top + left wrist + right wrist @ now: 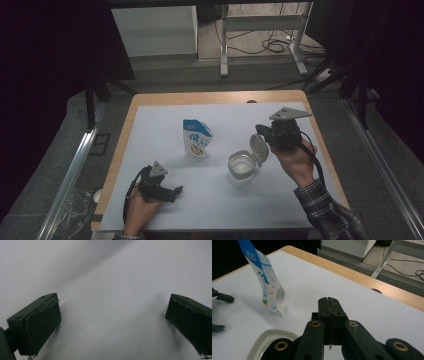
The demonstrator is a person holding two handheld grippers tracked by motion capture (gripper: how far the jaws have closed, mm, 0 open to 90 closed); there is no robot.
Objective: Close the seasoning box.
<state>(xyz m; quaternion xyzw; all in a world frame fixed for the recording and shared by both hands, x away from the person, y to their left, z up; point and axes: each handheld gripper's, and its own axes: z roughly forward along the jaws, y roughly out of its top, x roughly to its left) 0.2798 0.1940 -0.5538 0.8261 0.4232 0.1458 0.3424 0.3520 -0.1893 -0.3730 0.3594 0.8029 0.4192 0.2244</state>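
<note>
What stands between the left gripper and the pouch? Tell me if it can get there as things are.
Probably yes. The left gripper rests open on the white sheet, and the stretch of sheet between it and the upright pouch is bare. The jar with its flipped-up lid stands off to the side, out of that path.

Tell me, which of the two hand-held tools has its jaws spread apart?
The left tool, resting low on the white table cover: its two black jaws stand wide apart with nothing between. The right tool, near the clear flip-lid jar, has its jaws pressed together.
</note>
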